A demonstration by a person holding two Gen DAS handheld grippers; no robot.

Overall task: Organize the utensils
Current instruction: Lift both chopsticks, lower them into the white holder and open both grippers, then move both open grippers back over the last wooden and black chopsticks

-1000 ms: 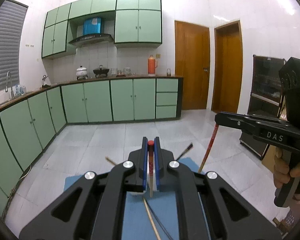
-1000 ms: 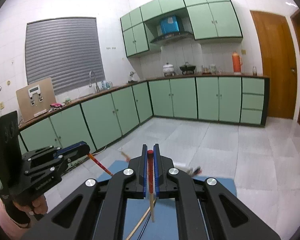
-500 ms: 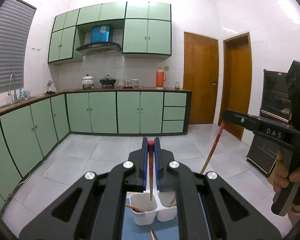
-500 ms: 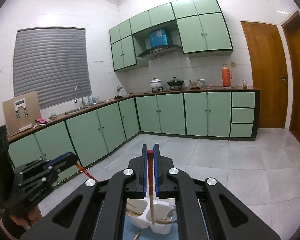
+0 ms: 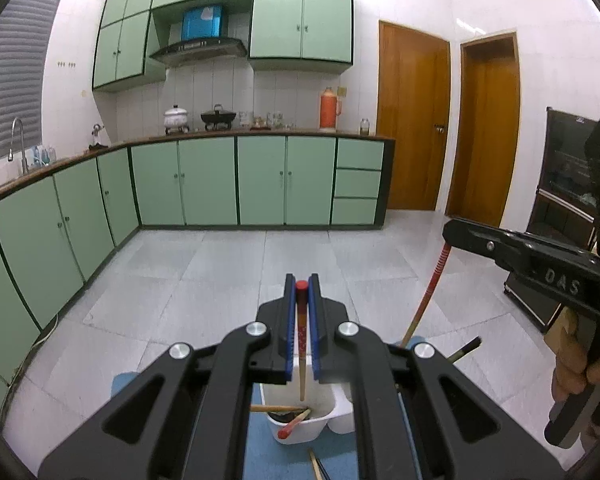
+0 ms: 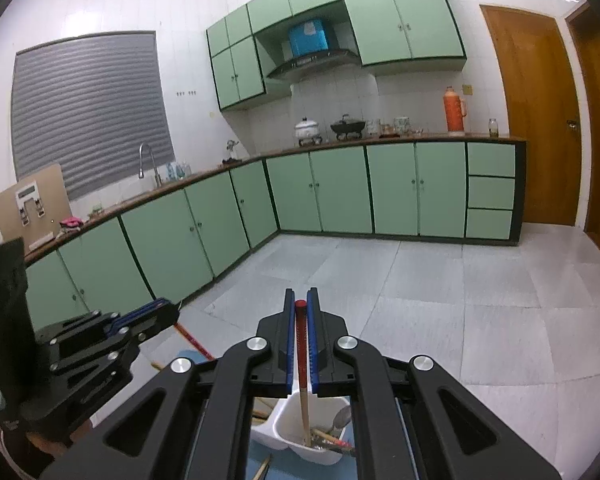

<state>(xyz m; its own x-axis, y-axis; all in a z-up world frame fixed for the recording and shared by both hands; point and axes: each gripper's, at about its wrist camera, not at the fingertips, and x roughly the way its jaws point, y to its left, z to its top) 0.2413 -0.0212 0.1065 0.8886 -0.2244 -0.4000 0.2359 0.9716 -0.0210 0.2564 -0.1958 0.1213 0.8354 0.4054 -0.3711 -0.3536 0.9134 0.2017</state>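
Both grippers are now right over the white holder – a second ago only blue mat showed. Left gripper and right gripper each pinch a red-topped chopstick, tips hanging over the compartments – drop looks next.

The left gripper and the right gripper both point forward and slightly downward, side by side, their blue fingers closed tight. A hand wraps the right gripper's handle, seen at the left camera's right edge.
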